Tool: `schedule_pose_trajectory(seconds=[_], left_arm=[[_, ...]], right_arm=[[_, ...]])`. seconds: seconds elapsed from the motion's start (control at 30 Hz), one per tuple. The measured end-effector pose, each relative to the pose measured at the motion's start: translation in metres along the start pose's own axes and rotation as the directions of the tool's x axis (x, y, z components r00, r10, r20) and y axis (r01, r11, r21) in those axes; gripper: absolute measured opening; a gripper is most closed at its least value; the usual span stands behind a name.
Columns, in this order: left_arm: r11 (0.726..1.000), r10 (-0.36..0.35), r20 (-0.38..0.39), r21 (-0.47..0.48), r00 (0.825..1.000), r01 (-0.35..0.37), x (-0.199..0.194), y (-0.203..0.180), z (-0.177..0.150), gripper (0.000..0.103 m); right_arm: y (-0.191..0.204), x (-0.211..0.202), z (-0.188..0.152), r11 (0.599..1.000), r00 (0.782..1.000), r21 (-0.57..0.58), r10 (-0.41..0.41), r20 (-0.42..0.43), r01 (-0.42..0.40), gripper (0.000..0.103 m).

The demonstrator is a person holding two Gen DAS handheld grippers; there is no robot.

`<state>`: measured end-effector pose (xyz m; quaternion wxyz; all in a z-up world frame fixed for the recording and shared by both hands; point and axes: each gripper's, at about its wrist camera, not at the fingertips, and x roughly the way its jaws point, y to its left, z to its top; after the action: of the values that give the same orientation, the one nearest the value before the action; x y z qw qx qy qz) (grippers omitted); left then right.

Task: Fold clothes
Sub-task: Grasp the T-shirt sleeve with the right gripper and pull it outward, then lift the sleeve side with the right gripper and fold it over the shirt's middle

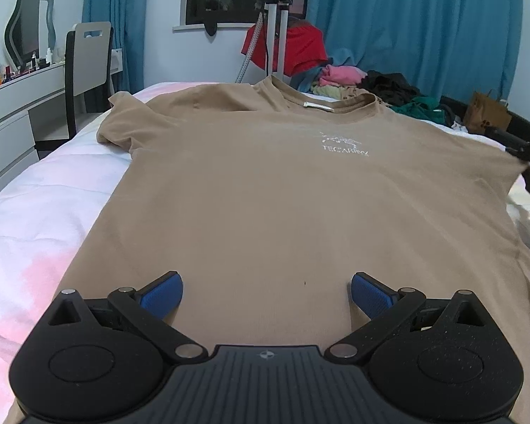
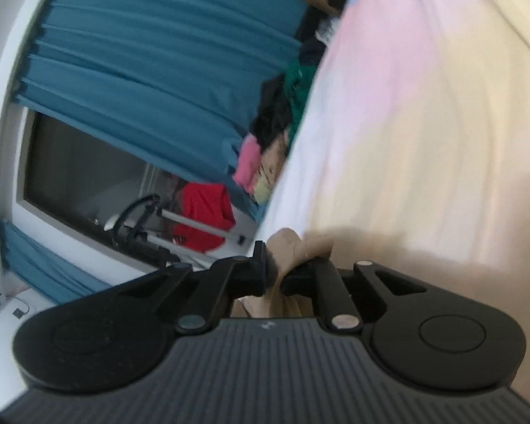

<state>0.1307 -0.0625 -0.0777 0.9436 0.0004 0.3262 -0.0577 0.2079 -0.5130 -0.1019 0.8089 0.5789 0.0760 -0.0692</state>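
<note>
Two grippers work a tan T-shirt [image 1: 265, 183] spread on the bed [image 1: 35, 212]: left gripper [image 1: 266, 291] gapes wide above its hem; right gripper [image 2: 274, 270] pinches its sleeve.

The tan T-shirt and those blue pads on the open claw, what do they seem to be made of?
The tan T-shirt looks like soft matte knit, probably cotton jersey: it drapes flat, creases at the sleeve and has a ribbed collar. The blue pads on the left claw look like rubber or soft plastic, judging by their fine gridded texture and dull sheen.
</note>
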Motion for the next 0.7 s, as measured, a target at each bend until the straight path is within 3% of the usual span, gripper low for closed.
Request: schedule_pose_trajectory(seconds=[0.07, 0.13, 0.17, 0.2, 0.23, 0.37, 0.53, 0.7], left_arm=[[1.000, 0.001, 0.006, 0.000, 1.000, -0.001, -0.003, -0.001, 0.000, 0.103], [1.000, 0.001, 0.014, 0.002, 1.000, -0.001, -0.005, -0.001, 0.000, 0.103], [1.000, 0.001, 0.018, 0.006, 1.000, -0.001, -0.006, -0.002, 0.000, 0.103], [1.000, 0.003, 0.020, 0.011, 1.000, -0.003, -0.006, -0.003, 0.000, 0.103], [1.000, 0.005, 0.023, 0.016, 1.000, -0.005, -0.006, -0.004, 0.000, 0.103], [0.999, 0.010, 0.021, 0.035, 1.000, -0.010, -0.003, -0.005, -0.001, 0.103], [0.998, 0.014, 0.008, 0.058, 1.000, -0.014, 0.003, -0.007, -0.003, 0.103], [0.998, 0.015, 0.006, 0.066, 1.000, -0.015, 0.007, -0.008, -0.004, 0.103]], right_arm=[[-0.010, 0.000, 0.003, 1.000, 0.999, 0.016, -0.001, -0.052, 0.002, 0.013], [-0.015, 0.001, 0.008, 0.999, 0.996, 0.023, 0.024, -0.088, -0.022, 0.024], [-0.017, 0.002, 0.009, 0.999, 0.995, 0.032, 0.039, -0.087, -0.036, 0.047], [-0.018, 0.001, 0.008, 0.998, 0.996, 0.045, 0.056, -0.073, -0.052, 0.078], [-0.020, 0.002, 0.008, 0.995, 0.995, 0.062, 0.078, -0.058, -0.074, 0.089], [-0.012, 0.032, 0.002, 0.983, 0.977, 0.100, 0.167, -0.134, -0.154, 0.092], [-0.007, 0.076, -0.005, 0.984, 0.958, 0.084, 0.172, -0.228, -0.157, 0.092], [-0.012, 0.088, -0.008, 0.984, 0.968, 0.054, 0.176, -0.179, -0.169, 0.091]])
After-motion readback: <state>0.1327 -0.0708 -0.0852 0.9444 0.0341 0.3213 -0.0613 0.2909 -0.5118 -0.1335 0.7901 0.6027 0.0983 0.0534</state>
